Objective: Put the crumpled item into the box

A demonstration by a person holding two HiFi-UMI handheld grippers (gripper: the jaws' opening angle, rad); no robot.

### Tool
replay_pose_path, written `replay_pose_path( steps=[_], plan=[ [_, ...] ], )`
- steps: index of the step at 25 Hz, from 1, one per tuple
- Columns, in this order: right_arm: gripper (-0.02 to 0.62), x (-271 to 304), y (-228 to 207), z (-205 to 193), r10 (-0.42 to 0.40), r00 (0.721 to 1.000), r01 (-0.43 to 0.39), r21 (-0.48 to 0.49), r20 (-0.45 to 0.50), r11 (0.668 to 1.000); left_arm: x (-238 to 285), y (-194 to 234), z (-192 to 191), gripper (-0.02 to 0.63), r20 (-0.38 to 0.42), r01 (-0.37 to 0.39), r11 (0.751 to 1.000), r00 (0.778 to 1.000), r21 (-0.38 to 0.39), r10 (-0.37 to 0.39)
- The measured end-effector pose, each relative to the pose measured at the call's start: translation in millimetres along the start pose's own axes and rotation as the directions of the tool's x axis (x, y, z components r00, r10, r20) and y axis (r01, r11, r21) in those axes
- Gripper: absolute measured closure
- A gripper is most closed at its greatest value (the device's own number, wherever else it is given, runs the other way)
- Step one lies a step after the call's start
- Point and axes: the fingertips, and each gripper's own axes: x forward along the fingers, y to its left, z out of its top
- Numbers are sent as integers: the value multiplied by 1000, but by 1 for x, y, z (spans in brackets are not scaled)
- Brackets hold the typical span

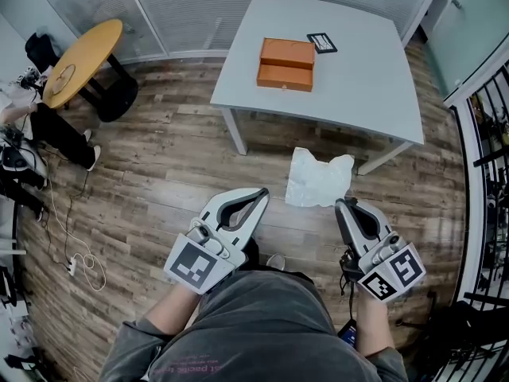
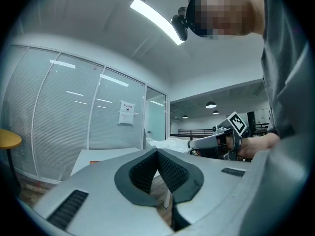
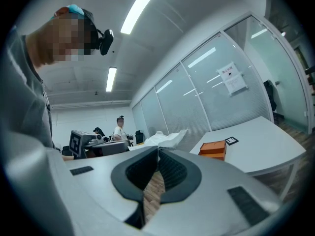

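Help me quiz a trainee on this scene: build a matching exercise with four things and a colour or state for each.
Things:
1. box
2. crumpled sheet
3. round table
4. left claw

Colour or state:
a. yellow
b. shut, nothing in it
c. orange
d. white

Pairs: 1c, 2d, 3a, 4b

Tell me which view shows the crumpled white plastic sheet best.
Head view: the whole crumpled white plastic sheet, held at the tips of the right gripper. Both gripper views catch only a low, partial sliver.
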Motion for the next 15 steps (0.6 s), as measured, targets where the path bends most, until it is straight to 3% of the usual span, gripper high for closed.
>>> replay_pose_path(
  steps=[8, 15],
  plan=[
    [587, 44, -10, -4, -18, 1000, 18, 22, -21, 1000, 10, 43, -8, 594, -15, 15, 1000, 1000, -23, -16],
    [588, 109, -26, -3, -37, 998, 38, 35, -43, 999, 26, 108, -16, 594, -23, 33, 998, 999, -46, -34]
  ],
)
